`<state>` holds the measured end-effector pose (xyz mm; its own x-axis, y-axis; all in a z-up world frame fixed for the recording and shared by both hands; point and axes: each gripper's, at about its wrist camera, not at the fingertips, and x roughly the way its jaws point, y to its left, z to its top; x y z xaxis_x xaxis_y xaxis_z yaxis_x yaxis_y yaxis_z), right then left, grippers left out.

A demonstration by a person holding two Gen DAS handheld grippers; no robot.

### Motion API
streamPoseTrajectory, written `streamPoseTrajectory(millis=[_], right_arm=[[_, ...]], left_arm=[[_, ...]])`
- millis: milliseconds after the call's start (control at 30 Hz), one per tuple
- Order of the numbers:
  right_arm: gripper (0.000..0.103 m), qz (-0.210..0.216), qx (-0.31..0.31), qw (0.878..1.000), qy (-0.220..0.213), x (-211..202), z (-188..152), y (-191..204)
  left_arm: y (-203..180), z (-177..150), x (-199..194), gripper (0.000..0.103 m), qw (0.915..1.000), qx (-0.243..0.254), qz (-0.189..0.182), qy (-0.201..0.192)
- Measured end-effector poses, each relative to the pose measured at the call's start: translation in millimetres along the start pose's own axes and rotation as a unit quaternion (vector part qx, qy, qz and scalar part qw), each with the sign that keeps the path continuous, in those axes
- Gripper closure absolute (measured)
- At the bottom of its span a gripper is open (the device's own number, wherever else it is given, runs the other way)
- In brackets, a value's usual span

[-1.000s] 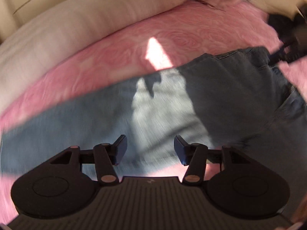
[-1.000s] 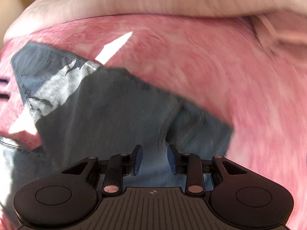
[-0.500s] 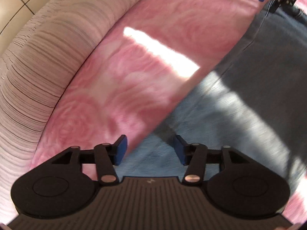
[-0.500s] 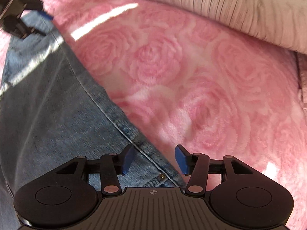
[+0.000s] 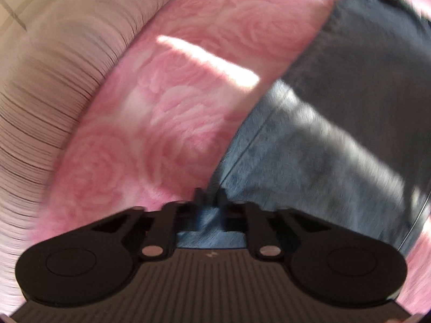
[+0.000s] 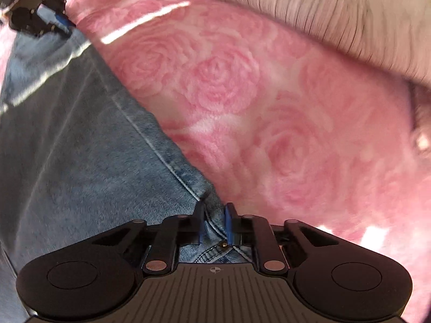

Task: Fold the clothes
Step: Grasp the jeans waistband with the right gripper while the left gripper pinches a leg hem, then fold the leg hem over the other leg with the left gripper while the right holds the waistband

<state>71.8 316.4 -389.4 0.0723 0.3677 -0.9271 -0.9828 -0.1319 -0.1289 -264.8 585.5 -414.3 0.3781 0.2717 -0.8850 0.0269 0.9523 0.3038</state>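
The left gripper [image 5: 210, 197] has just been closing, and its jaws now pinch the near edge of the blue denim jeans [image 5: 323, 140], which lie flat on the pink rose-patterned fleece blanket [image 5: 188, 86] covering the bed. To the left of these jaws runs a pale ribbed cushion [image 5: 54, 80]. The right gripper [image 6: 213, 222] has likewise just been closing; its jaws stand narrow, clamped on the jeans' seamed edge just ahead of a small brass rivet [image 6: 222, 245]. Gripping two points along one edge probably prepares to lift and fold it over. Only the right wrist view shows that rivet and stitching, and the left gripper at the far corner; the left view is blurrier.
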Motion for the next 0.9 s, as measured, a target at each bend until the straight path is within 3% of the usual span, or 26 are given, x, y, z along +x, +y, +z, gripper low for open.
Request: streamPoseTrajectory(millis=[133, 267, 400, 533, 567, 633, 733, 800, 833, 900], right_arm=[[0.093, -0.084, -0.046, 0.994, -0.047, -44, -17, 35], [0.093, -0.162, -0.101, 0.977, -0.098, -108, -40, 92], [0.093, -0.202, -0.134, 0.963, -0.122, -173, -79, 159], [0.093, -0.198, -0.149, 0.965, -0.081, -204, -133, 233], [0.093, -0.189, -0.145, 0.969, -0.061, -206, -148, 249], [0.092, -0.166, -0.125, 0.978, 0.017, -194, -175, 279], [0.088, -0.156, -0.081, 0.976, 0.130, -170, -211, 310], [0.079, -0.149, -0.002, 0.979, 0.140, -171, -223, 314], [0.068, -0.141, 0.056, 0.979, 0.133, -175, -226, 310], [0.052, -0.121, 0.210, 0.965, 0.097, -185, -232, 292]], left_arm=[[-29, -15, -55, 0.100, 0.9969, -0.025, 0.069, -0.031], [-69, -45, -137, 0.101, 0.9894, -0.091, 0.093, -0.064], [-128, -89, -223, 0.101, 0.9791, -0.172, 0.076, -0.077], [-207, -135, -266, 0.100, 0.9631, -0.264, 0.027, -0.044], [-224, -147, -264, 0.097, 0.9556, -0.294, 0.007, -0.021], [-250, -168, -258, 0.096, 0.9368, -0.348, -0.027, 0.029], [-282, -197, -250, 0.093, 0.8994, -0.422, -0.068, 0.091], [-278, -207, -254, 0.077, 0.8800, -0.464, -0.061, 0.084], [-273, -211, -254, 0.065, 0.8677, -0.488, -0.055, 0.078], [-255, -221, -252, 0.064, 0.8359, -0.544, -0.034, 0.061]])
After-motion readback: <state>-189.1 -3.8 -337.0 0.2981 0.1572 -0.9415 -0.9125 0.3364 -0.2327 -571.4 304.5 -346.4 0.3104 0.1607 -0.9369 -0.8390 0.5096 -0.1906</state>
